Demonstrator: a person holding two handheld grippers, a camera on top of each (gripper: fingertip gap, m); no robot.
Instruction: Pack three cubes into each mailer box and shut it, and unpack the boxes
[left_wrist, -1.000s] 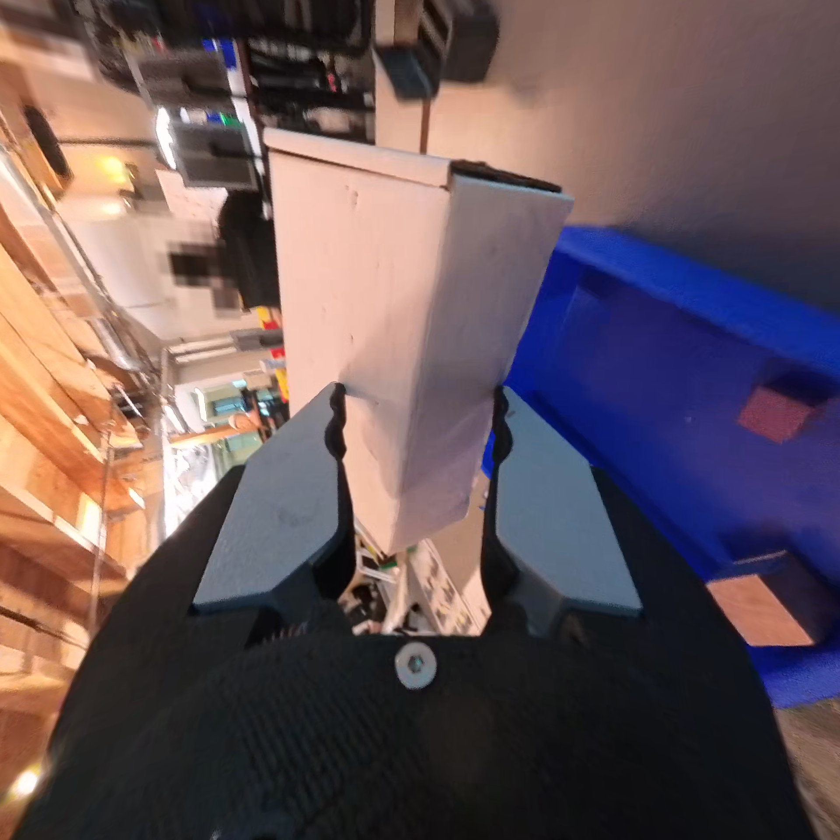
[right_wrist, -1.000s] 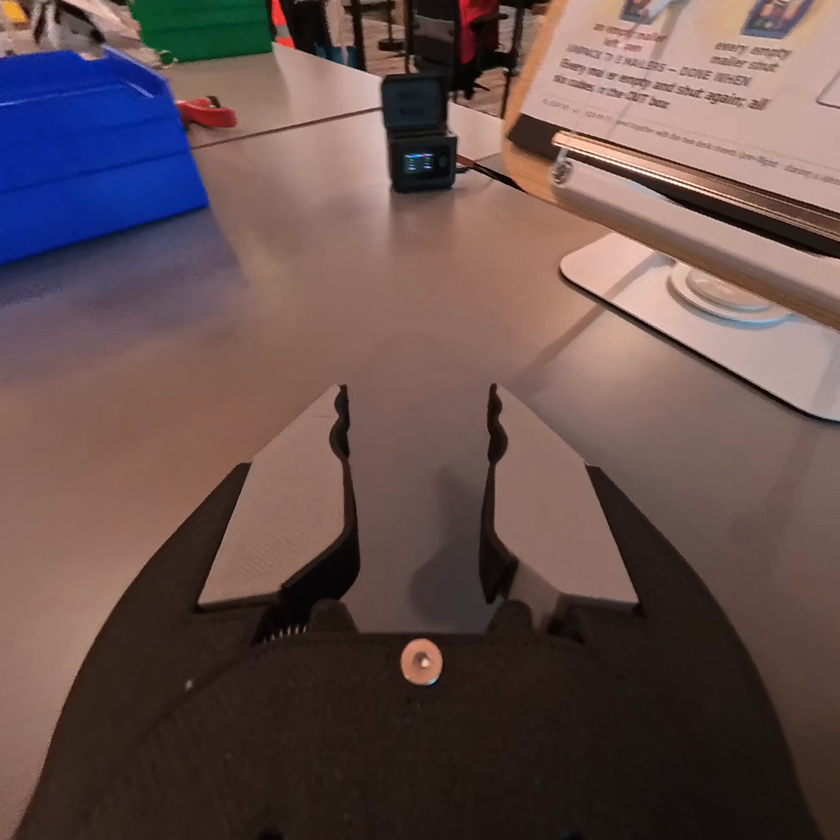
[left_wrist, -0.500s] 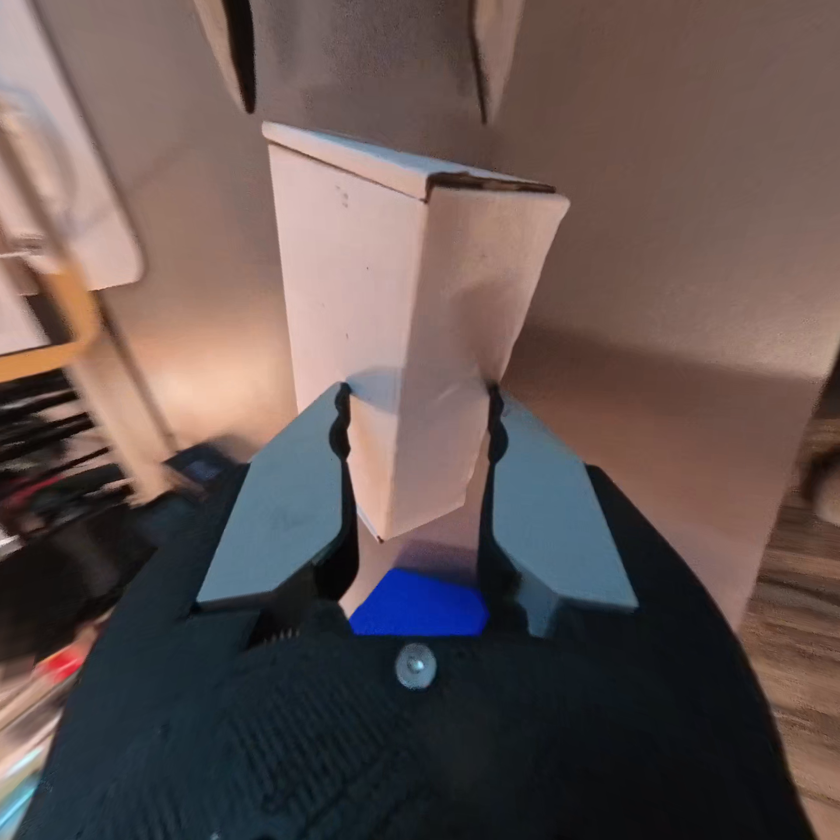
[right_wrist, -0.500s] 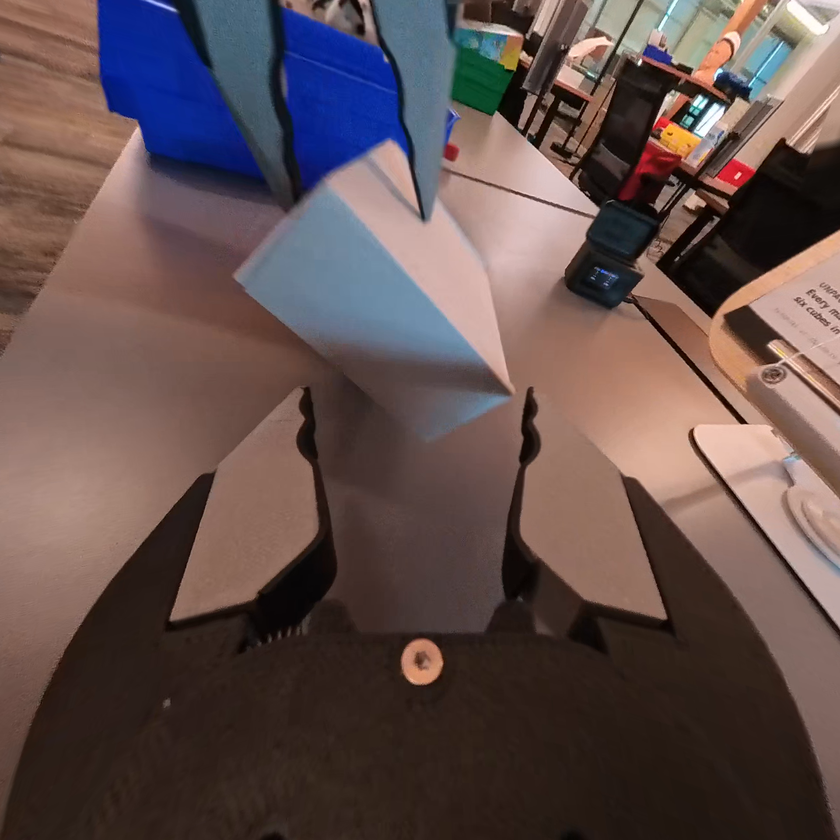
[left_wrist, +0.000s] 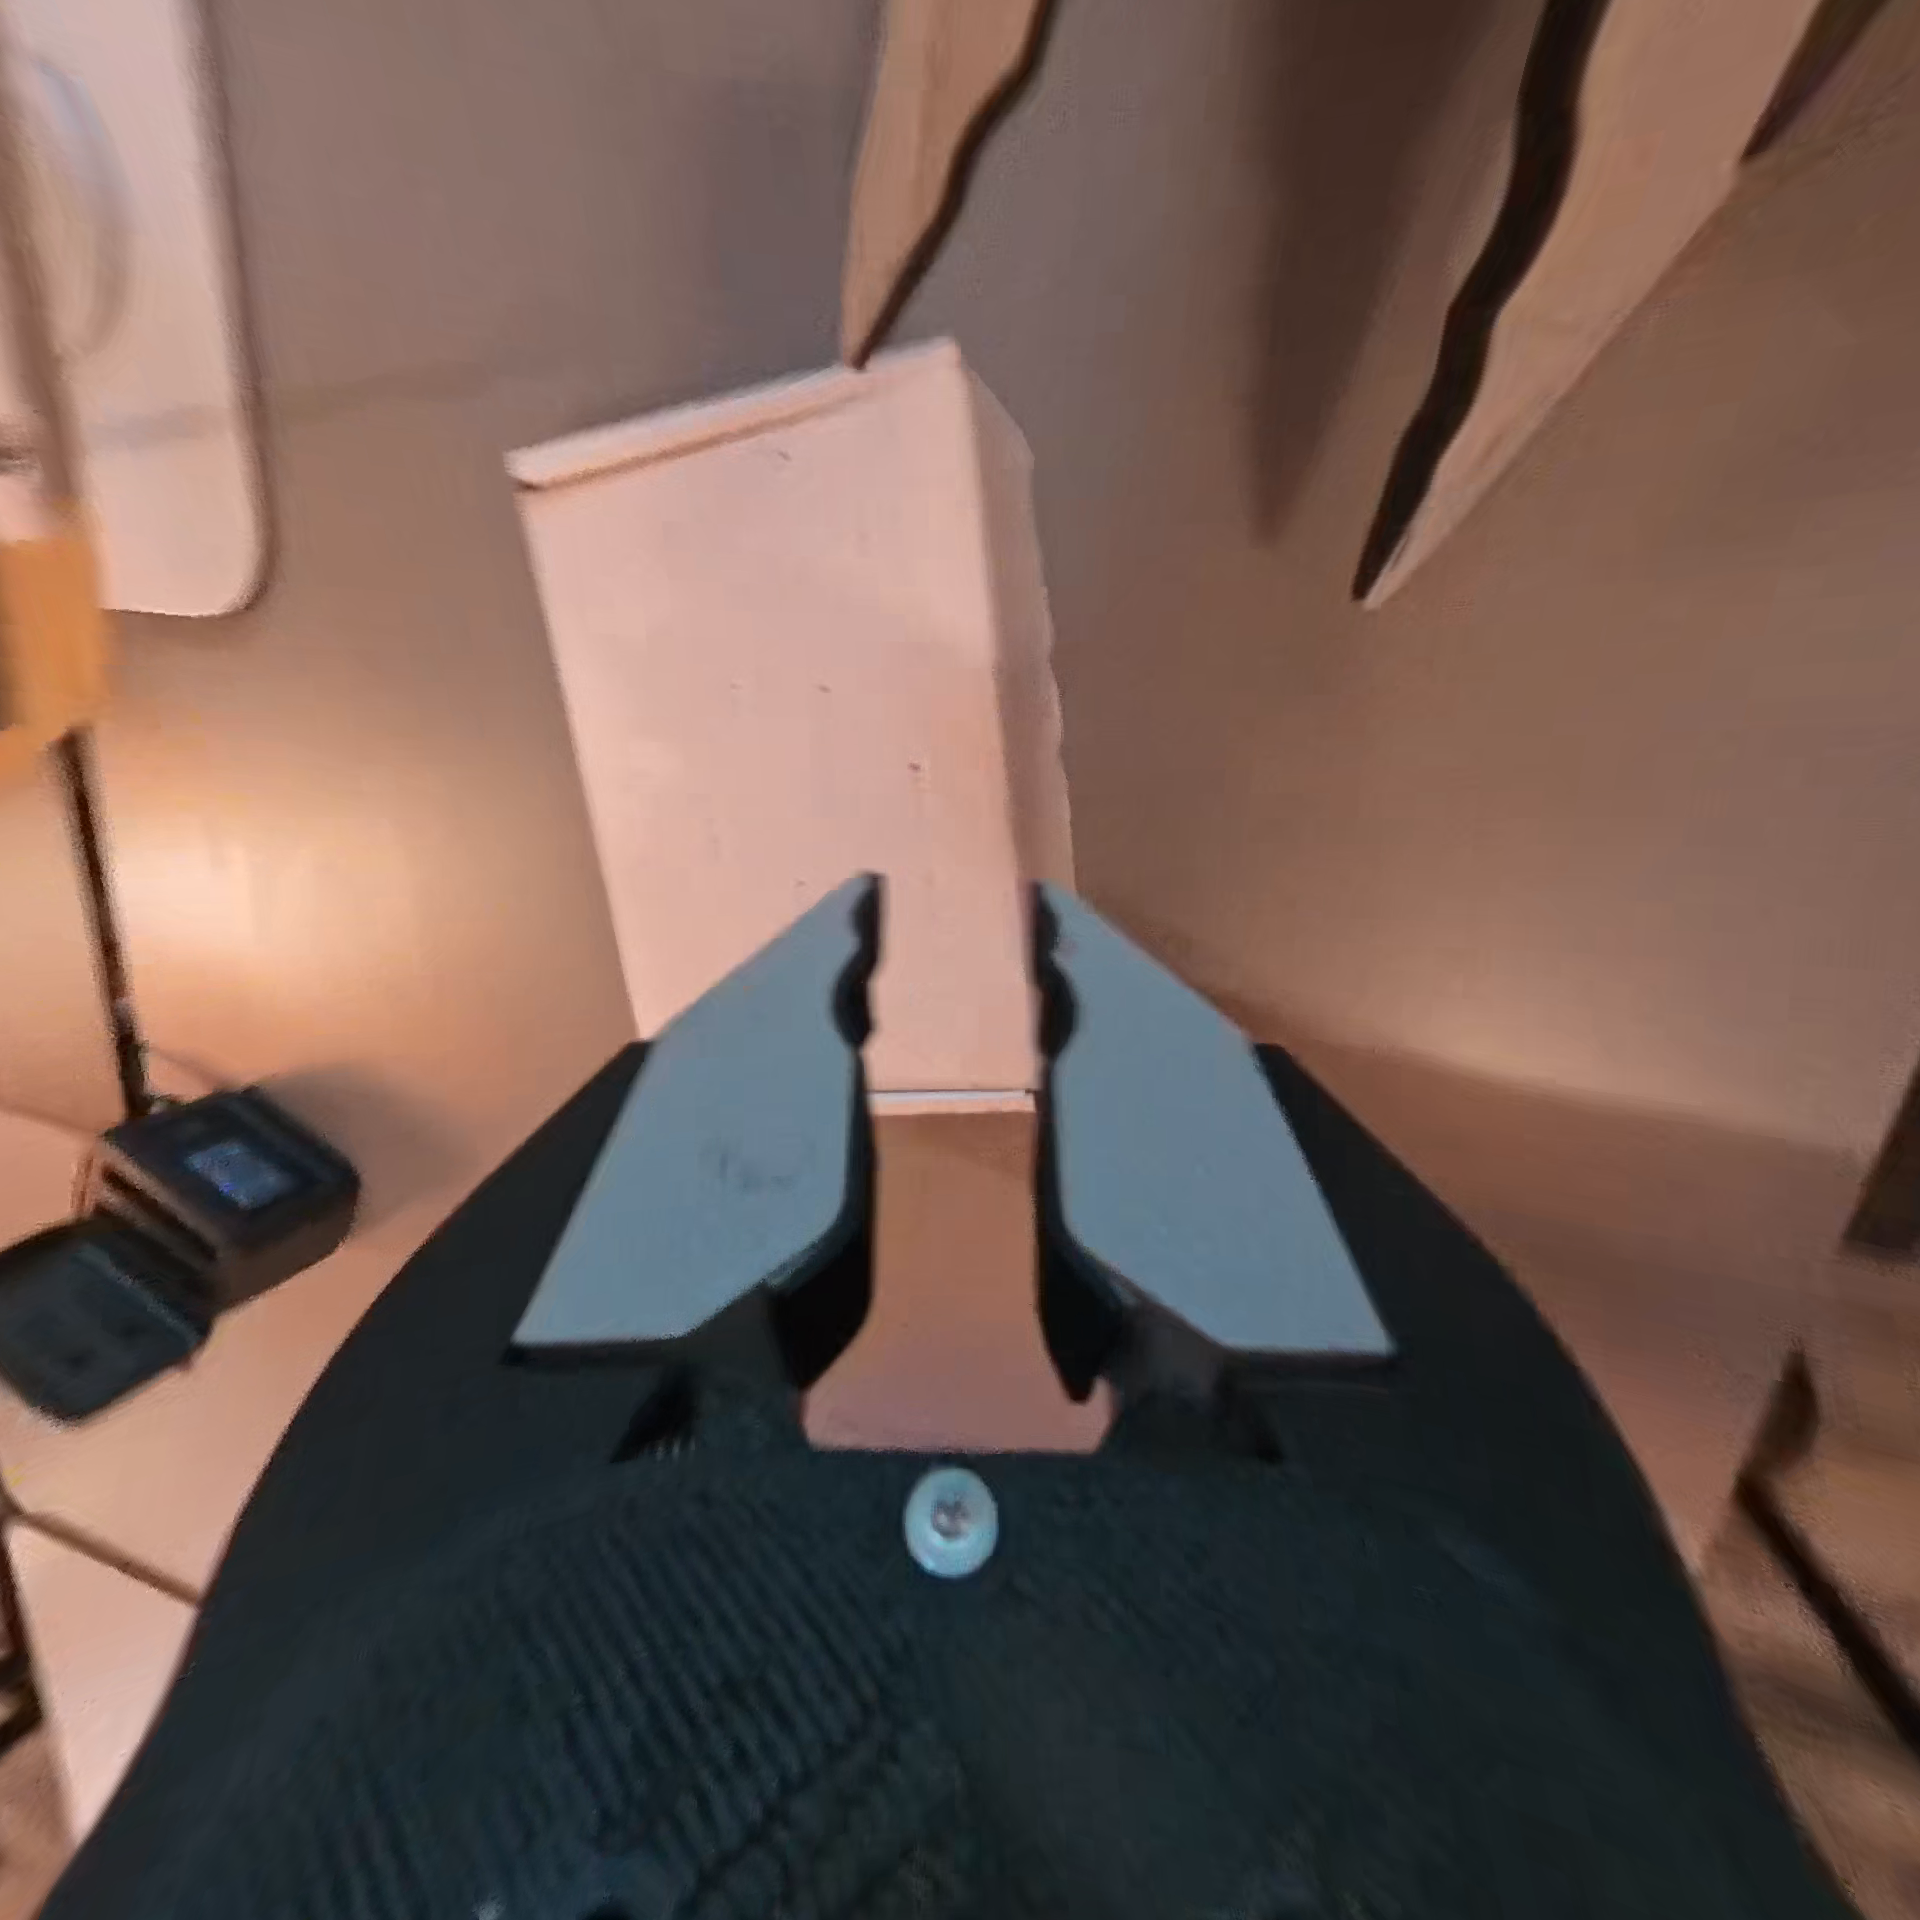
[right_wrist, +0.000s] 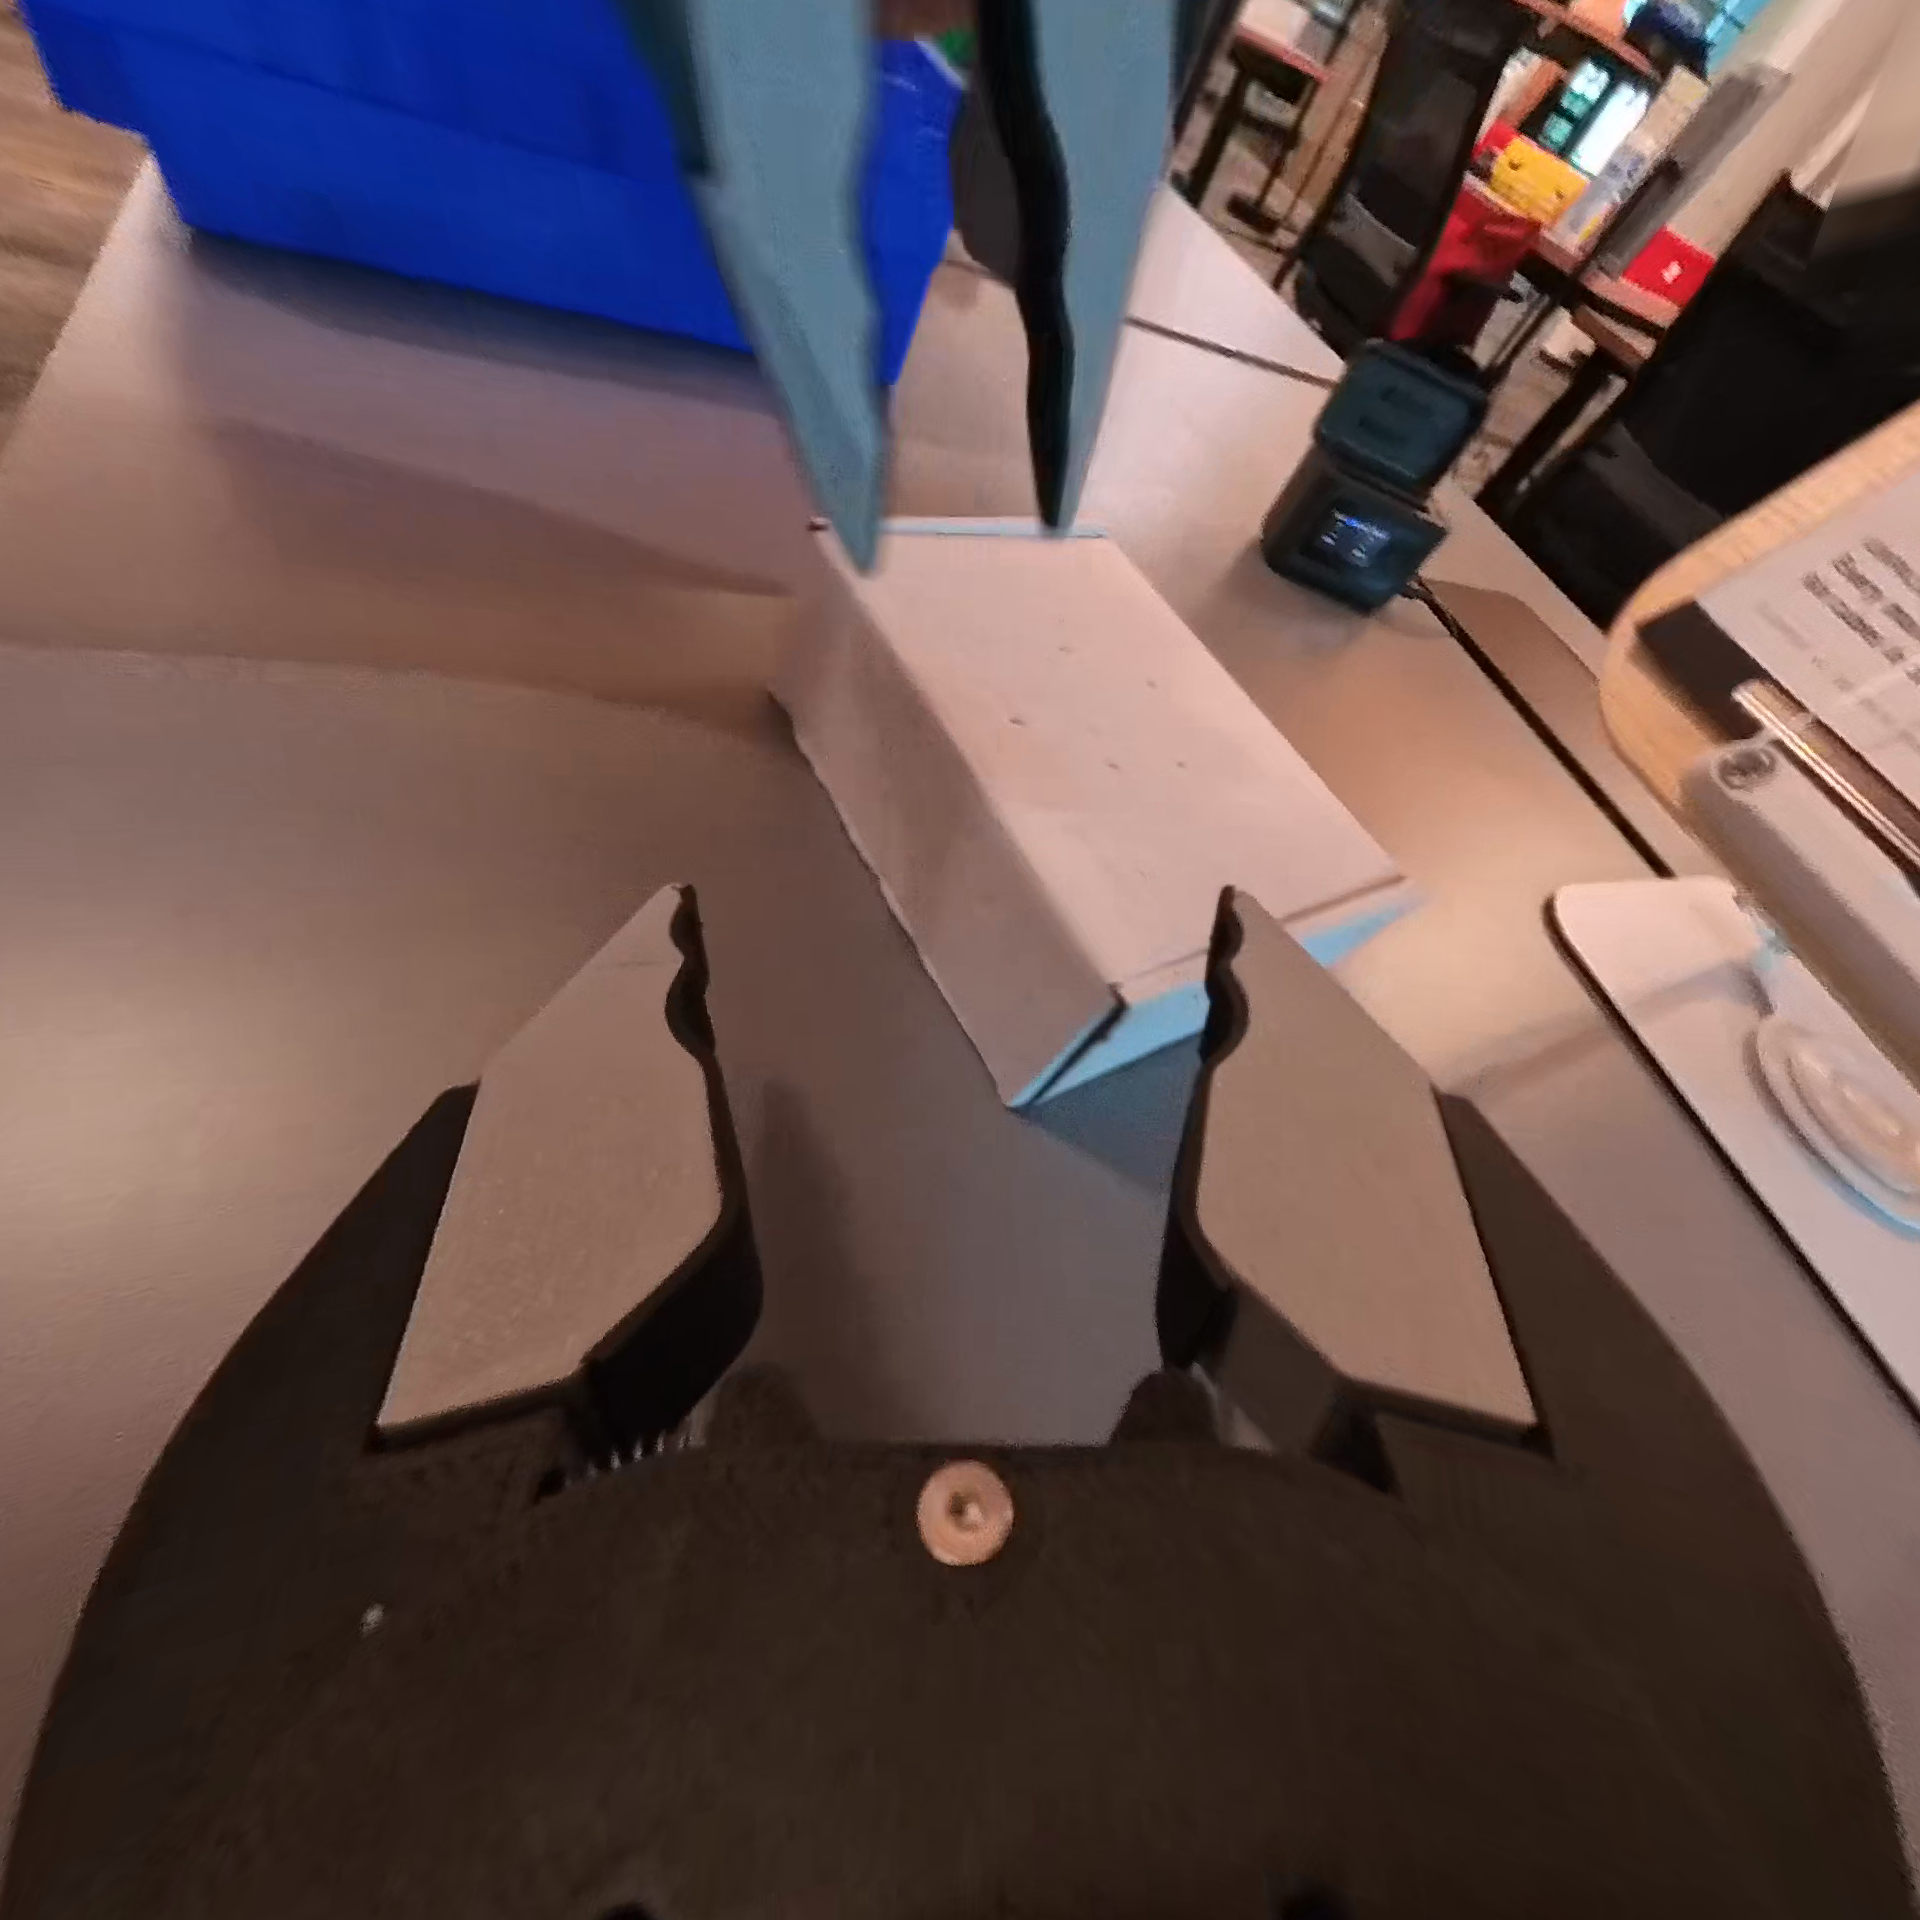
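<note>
A closed white mailer box (right_wrist: 1049, 769) lies flat on the grey bench (right_wrist: 364, 852), between both grippers. The left gripper (left_wrist: 954, 914) hangs over one end, fingers parted slightly, grasping nothing; the right gripper (right_wrist: 954, 914) faces the other end, fingers spread wide and empty. A blue bin (right_wrist: 436, 177) behind is partly hidden; its contents cannot be seen.

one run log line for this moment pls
mailer box: flat on table, shut | left gripper: empty, above box end | right gripper: open, at other end
</note>
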